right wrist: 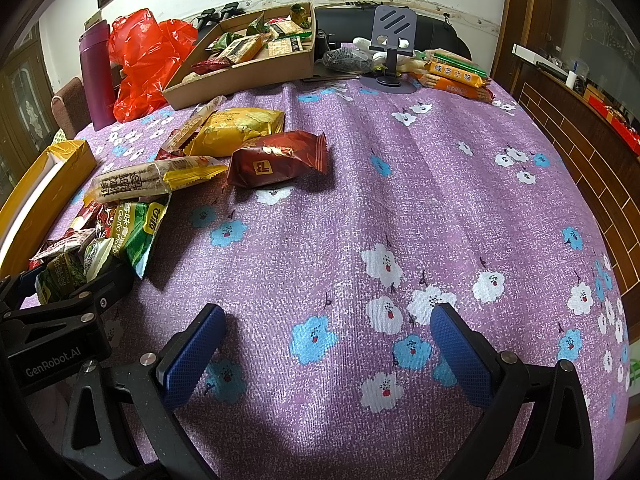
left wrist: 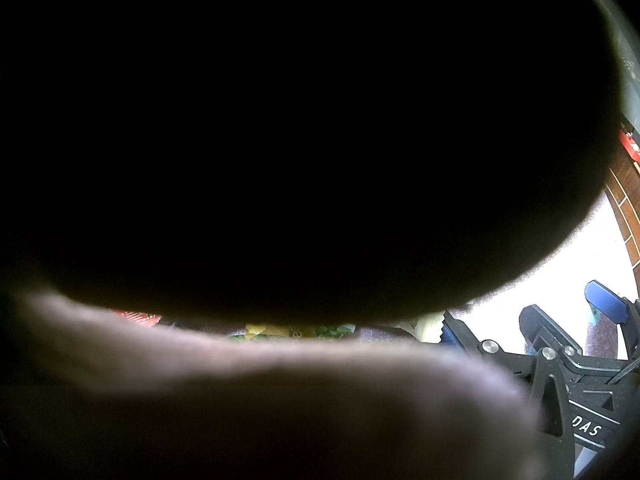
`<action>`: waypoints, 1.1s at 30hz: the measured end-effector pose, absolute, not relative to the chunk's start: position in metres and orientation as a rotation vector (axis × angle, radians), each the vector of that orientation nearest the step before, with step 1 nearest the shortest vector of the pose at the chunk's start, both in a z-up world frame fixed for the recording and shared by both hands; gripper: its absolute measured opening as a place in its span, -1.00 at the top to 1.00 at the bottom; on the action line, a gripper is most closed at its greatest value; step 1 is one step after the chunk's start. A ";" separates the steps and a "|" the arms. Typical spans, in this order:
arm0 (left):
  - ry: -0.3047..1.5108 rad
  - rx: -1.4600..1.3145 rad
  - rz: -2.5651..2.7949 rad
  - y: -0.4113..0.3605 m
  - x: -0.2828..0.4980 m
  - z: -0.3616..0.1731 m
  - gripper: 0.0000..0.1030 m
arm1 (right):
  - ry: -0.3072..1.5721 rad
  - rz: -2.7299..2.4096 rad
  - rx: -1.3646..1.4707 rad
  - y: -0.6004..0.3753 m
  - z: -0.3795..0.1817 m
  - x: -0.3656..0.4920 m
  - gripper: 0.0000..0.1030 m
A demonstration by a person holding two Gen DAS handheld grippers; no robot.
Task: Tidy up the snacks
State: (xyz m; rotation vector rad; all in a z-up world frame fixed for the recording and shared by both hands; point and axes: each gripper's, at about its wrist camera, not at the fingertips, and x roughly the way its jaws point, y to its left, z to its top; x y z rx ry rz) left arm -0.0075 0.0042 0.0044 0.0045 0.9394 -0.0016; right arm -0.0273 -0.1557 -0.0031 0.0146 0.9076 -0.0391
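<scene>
In the right wrist view my right gripper [right wrist: 327, 314] is open and holds nothing, low over the purple flowered tablecloth [right wrist: 400, 200]. Loose snacks lie front left of it: a red-brown packet [right wrist: 276, 160], a yellow packet [right wrist: 240, 126], a long cracker packet [right wrist: 156, 178] and a green garlic packet [right wrist: 140, 228]. My left gripper [right wrist: 68, 292] reaches into the near end of that pile among small green packets [right wrist: 64, 276], and its fingers are mostly hidden. The left wrist view is almost wholly blocked by a dark blurred mass [left wrist: 300, 140]. Only a sliver of snacks [left wrist: 280, 332] and the right gripper [left wrist: 524, 320] show there.
A cardboard tray [right wrist: 240, 76] with several packets stands at the back. A red plastic bag [right wrist: 140, 56] and a purple bottle [right wrist: 96, 76] are to its left. A phone stand [right wrist: 390, 40] and orange packets [right wrist: 456, 76] are at the back right. A yellow box [right wrist: 40, 184] lies at the left edge.
</scene>
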 end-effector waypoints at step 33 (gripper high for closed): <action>0.940 0.003 -0.002 0.008 -0.007 0.005 -1.00 | 0.908 -0.039 0.015 -0.156 -0.003 -0.027 -1.00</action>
